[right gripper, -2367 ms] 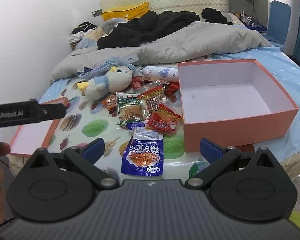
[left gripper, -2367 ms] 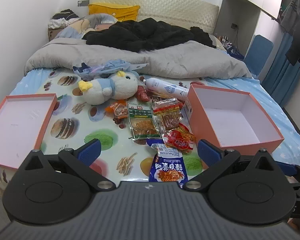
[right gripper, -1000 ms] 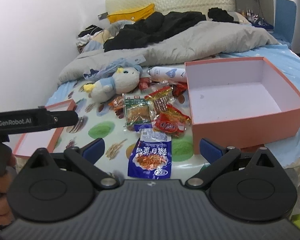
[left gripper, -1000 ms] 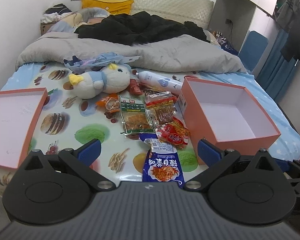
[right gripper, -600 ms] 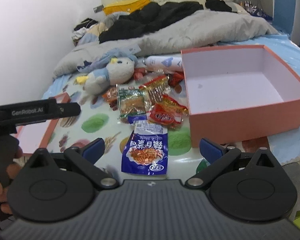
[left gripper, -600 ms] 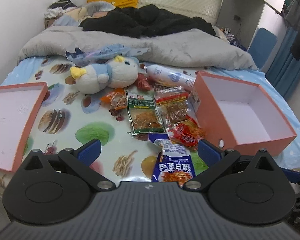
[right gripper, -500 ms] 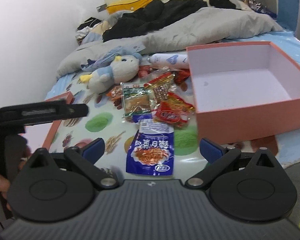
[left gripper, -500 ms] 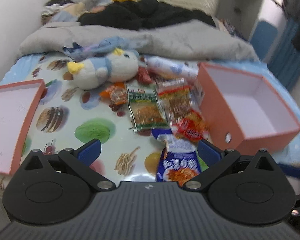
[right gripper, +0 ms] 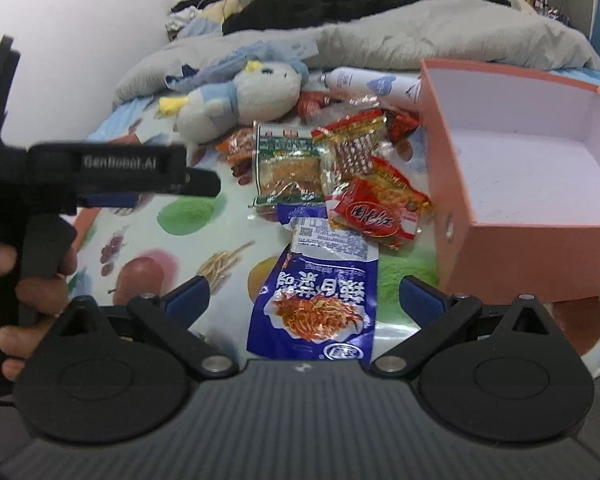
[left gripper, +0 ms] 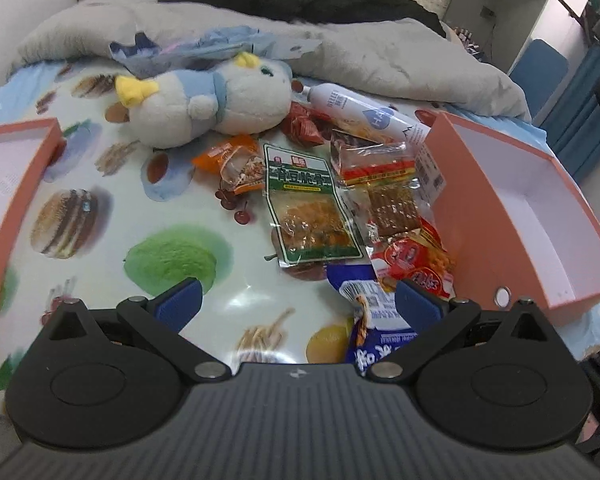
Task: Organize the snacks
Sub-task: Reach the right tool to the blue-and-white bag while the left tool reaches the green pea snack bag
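Several snack packets lie in a pile on the fruit-print bed sheet: a green packet (left gripper: 308, 208) (right gripper: 288, 164), a red packet (left gripper: 416, 256) (right gripper: 374, 210), a clear-and-red packet (left gripper: 380, 176) (right gripper: 352, 140), an orange packet (left gripper: 236, 164) and a blue packet (left gripper: 376, 320) (right gripper: 320, 292). An empty pink box (left gripper: 512, 216) (right gripper: 528, 168) stands right of them. My left gripper (left gripper: 298, 304) is open, just short of the pile. My right gripper (right gripper: 304, 296) is open, its jaws either side of the blue packet. The left gripper's body shows in the right wrist view (right gripper: 120, 172).
A pink box lid (left gripper: 8, 200) lies at the left. A plush bird (left gripper: 208, 104) (right gripper: 240, 96) and a white spray can (left gripper: 364, 114) (right gripper: 376, 82) lie behind the snacks. A grey quilt (left gripper: 340, 48) and black clothes cover the far bed.
Both grippers have moved forward and lower toward the snack pile. The blue packet now sits between the right gripper's fingers. Both stay open.
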A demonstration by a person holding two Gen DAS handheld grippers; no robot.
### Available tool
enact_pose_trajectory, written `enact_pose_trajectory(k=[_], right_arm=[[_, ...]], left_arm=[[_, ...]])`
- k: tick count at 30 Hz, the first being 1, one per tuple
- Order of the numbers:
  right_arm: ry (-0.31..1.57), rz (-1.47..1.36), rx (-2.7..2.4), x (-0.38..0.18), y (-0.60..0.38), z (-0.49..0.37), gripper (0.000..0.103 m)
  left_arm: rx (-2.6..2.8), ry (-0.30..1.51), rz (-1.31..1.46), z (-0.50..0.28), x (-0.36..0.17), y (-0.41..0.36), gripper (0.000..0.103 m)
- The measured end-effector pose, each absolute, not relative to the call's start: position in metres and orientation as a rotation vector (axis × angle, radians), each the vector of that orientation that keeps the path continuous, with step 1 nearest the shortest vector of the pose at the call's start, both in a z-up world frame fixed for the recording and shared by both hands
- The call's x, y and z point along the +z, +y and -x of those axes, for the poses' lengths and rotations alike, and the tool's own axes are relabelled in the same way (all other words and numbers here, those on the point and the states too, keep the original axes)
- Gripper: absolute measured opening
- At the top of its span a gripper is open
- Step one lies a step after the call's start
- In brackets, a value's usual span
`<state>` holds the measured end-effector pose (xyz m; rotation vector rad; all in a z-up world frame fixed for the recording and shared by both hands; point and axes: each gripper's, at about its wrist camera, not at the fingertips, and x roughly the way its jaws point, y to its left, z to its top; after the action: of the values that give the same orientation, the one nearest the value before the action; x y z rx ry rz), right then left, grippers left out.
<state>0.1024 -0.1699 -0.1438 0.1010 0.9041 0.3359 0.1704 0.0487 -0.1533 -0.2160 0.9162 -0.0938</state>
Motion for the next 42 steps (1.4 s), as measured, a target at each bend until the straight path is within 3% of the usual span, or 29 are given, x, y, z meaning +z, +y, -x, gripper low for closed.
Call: enact_pose_trajectory(k=[24, 26, 33, 42], right_arm=[[0.972, 0.166, 0.241, -0.213, -0.113, -0.174, 0.103], [0.995, 0.15, 0.237, -0.218, -0.114, -0.178, 0.098], [1.024, 0.153, 0.236, -0.225, -0.117, -0.179, 0.098], [1.069, 0.053, 0.258, -0.234, -0.127, -0.188, 0.092]], left_arm=[[-0.207, 1.027, 0.379, -0.279, -0.238, 0.056, 0.102], [-0.215, 1.027, 0.37, -0.285, -0.241, 0.052, 0.101], [-0.227, 1.044, 0.28, -0.304, -0.255, 0.036, 0.087], [-0.19, 1.014, 0.16, -0.311, -0.262, 0.023, 0.084]])
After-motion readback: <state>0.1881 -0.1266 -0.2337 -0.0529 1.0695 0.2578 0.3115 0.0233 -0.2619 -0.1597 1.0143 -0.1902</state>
